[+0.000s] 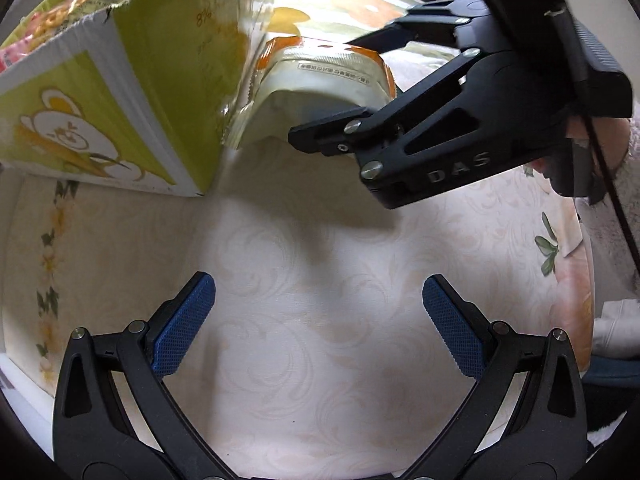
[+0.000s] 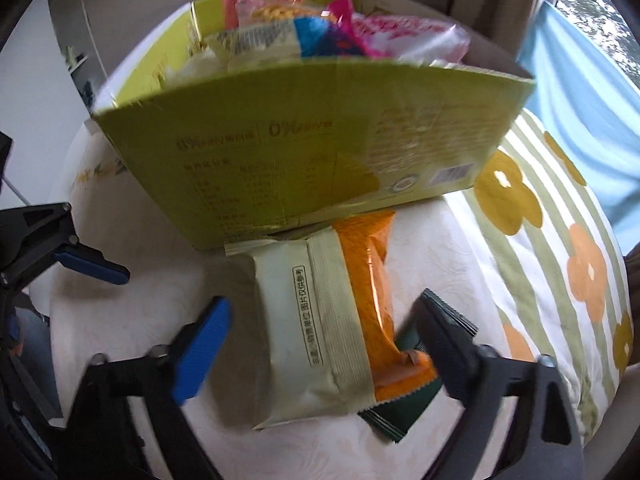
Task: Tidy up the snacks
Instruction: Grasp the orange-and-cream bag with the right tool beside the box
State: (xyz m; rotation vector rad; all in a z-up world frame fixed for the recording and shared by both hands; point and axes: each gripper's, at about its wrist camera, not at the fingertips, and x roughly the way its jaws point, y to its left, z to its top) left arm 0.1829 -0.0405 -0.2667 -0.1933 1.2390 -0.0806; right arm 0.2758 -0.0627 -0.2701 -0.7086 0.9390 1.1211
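Note:
A cream and orange snack packet (image 2: 320,320) lies on the cream tablecloth against the near wall of a green cardboard box (image 2: 312,152). My right gripper (image 2: 320,336) is open, its jaws on either side of the packet, not closed on it. In the left wrist view the same packet (image 1: 320,84) sits between the right gripper's fingers (image 1: 332,128) beside the box (image 1: 120,92). My left gripper (image 1: 320,320) is open and empty above the cloth. The box holds several snack packets (image 2: 320,36).
The tablecloth (image 1: 312,380) covers a round table. A flowered striped cloth (image 2: 560,248) lies to the right of the box. A blue curtain (image 2: 580,92) hangs at the far right. The left gripper (image 2: 92,266) shows at the left edge of the right wrist view.

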